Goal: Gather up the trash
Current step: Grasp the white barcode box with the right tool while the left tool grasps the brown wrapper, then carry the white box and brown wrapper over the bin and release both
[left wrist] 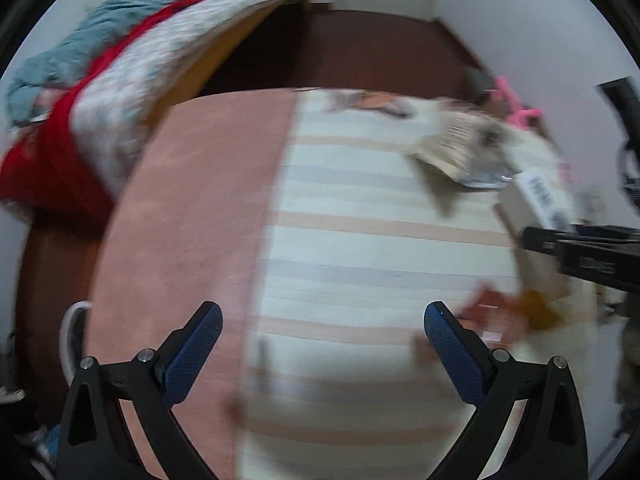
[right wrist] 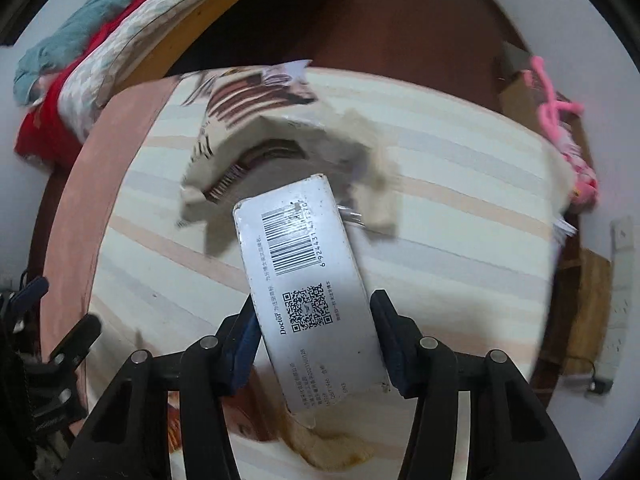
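Right gripper (right wrist: 314, 332) grasping white barcoded box (right wrist: 304, 280)
Left gripper (left wrist: 322, 332) jaws spread wide, holding nothing, above striped mattress (left wrist: 360, 240).

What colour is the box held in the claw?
White with black barcode and QR print, on the box, clearest in the right wrist view.

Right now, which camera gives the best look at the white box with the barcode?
The right wrist view: the white box fills the centre, barcode sharp, clamped in the right gripper. In the left wrist view, only its blurred end shows at the right edge.
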A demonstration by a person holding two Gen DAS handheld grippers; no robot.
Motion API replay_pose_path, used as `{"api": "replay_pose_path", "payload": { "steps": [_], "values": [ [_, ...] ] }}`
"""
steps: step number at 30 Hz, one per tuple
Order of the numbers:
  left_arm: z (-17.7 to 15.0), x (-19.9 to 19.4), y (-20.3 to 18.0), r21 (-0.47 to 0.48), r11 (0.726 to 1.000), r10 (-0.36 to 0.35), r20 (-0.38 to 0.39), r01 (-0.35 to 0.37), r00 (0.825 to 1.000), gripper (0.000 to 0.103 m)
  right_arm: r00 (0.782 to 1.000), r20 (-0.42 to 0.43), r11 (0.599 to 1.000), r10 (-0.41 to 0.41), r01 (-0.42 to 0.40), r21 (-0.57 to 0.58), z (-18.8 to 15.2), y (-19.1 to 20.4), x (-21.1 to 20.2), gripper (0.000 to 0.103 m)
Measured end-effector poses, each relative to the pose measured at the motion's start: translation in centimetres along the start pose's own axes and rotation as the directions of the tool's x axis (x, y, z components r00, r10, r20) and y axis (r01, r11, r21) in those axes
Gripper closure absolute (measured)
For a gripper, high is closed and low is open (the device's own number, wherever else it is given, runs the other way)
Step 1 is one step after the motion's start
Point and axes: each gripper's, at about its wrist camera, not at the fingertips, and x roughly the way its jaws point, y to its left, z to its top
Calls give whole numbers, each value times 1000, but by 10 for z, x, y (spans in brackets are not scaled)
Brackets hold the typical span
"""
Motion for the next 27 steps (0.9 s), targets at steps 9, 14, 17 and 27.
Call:
{"api": "replay_pose_path", "payload": {
  "steps": [9, 14, 17, 27],
  "values": [
    [-16, 26, -87, 199, 963, -162, -103, 180, 981, 20, 998, 41, 973, -46, 36, 226, -49, -65, -31, 48],
    [-19, 28, -91, 211, 967, -127, -77, 141, 989, 75, 997, 56, 961, -48, 31, 275, -78, -82, -43, 48],
    [-20, 16, -88, 231, 969, -79, -30, 84, 996, 80, 996, 71, 960, -47, 25, 280, -88, -80, -51, 48],
    [-22, -63, -24, 151, 987, 23, 161, -48, 987, 80, 983, 175, 971, -51, 8, 239, -112, -24, -100, 48]
  ]
}}
